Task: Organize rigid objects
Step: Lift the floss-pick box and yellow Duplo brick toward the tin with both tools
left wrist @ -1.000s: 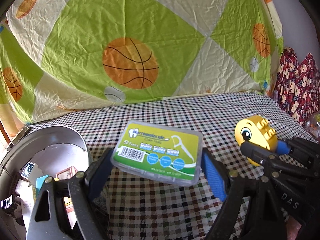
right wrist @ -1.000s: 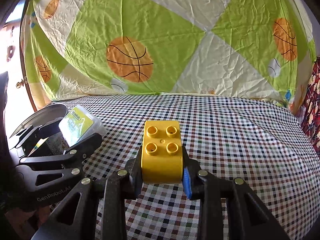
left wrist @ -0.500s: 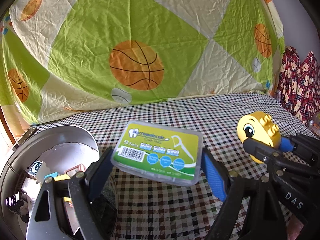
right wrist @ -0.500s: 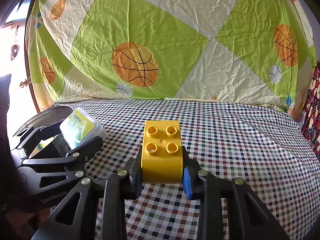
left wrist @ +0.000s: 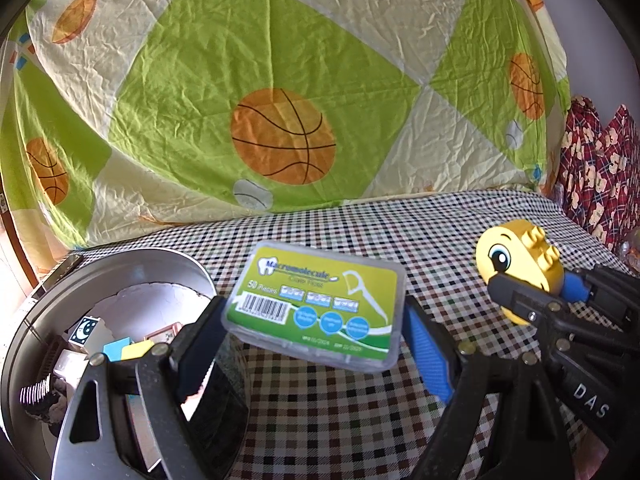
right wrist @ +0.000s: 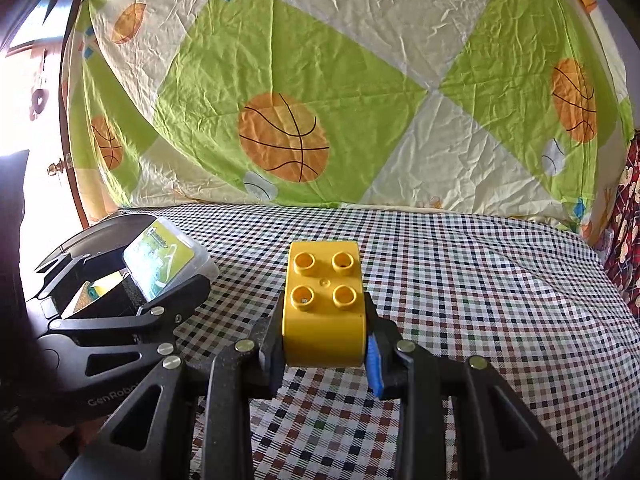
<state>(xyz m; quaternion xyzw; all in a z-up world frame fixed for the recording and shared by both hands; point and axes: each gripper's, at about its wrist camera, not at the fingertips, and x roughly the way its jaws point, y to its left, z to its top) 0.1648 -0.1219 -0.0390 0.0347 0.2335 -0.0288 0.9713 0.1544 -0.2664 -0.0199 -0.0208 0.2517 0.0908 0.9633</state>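
Showing only from the left wrist, yellow block (left wrist: 516, 268) bears an eye, perhaps printed.

Checked cloth (right wrist: 460, 280) in dark and pale squares covering the surface, crumpled green and cream sheet (left wrist: 248, 80) printed with orange basketballs hanging behind it, red patterned fabric (left wrist: 596, 168) bunched at the right edge

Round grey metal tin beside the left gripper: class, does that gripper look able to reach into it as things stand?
Probably yes: the round grey metal tin is open-topped, and the left gripper holds the floss box beside its rim.
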